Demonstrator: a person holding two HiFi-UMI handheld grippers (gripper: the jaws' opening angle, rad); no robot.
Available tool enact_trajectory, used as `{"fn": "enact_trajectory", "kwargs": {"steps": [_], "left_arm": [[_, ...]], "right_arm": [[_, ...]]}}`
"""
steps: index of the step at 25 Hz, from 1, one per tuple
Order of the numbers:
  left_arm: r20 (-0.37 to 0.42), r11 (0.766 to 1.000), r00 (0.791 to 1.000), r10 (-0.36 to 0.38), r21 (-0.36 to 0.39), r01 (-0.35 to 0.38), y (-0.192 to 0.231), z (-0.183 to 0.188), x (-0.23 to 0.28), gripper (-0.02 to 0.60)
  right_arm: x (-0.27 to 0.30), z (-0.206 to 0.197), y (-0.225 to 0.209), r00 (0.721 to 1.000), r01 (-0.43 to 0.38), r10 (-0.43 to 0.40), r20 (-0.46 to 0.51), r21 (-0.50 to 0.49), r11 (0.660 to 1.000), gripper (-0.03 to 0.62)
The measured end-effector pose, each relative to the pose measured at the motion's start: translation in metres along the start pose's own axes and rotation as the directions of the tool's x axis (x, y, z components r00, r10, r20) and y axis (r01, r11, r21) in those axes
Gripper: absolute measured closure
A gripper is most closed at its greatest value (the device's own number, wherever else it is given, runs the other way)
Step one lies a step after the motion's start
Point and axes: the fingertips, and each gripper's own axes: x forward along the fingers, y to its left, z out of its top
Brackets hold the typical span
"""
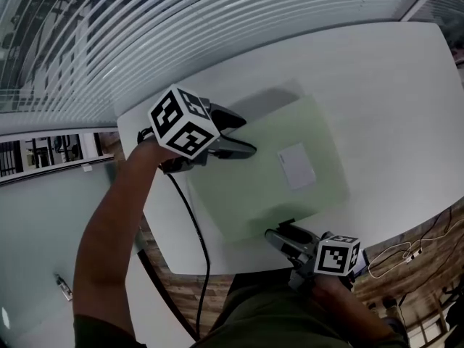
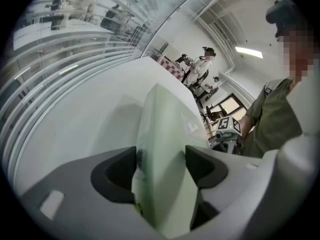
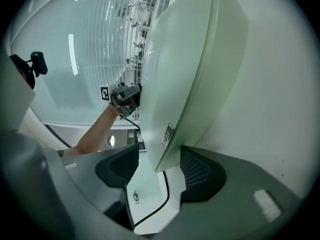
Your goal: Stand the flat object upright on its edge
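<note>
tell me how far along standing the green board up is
Done: the left gripper is shut on one corner of the green board. In hand: the right gripper has the opposite corner between its open fingers, not clamped. Left: the board looks only partly tilted off the table; it isn't upright on its edge yet.

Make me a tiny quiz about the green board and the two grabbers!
1. True or false: the left gripper is clamped on the board.
2. What colour is the label on the board? A red, B white, C black.
3. Fill in: the right gripper has its jaws apart around the board's ____.

Key: 1 true; 2 B; 3 corner.
</note>
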Motion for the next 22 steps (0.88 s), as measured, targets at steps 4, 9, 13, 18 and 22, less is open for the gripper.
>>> {"fn": "enact_trajectory", "kwargs": {"steps": [4,9,13,18,22], "left_arm": [[0.08,0.999,0.996,0.034,0.011,-0.035,-0.011,0.003,-0.018,0.295],[0.133,0.995,0.988,0.085,0.038,-0.09,-0.022,-0.002,-0.03,0.295],[0.179,0.987,0.975,0.132,0.068,-0.146,-0.037,-0.012,-0.045,0.295],[0.251,0.974,0.949,0.191,0.074,-0.215,-0.052,-0.017,-0.065,0.295],[0.303,0.959,0.924,0.232,0.089,-0.27,-0.063,-0.022,-0.08,0.295]], "right_arm": [[0.004,-0.006,0.011,1.0,0.001,-0.001,0.001,-0.036,0.999,0.33],[0.007,-0.013,0.009,1.0,0.012,-0.014,-0.021,-0.082,0.997,0.33],[0.003,-0.015,0.007,0.999,0.038,-0.04,-0.009,-0.146,0.989,0.33],[-0.002,-0.009,0.013,0.998,0.061,-0.058,0.019,-0.217,0.974,0.33],[0.001,-0.01,0.019,0.996,0.084,-0.08,0.026,-0.283,0.955,0.33]]}}
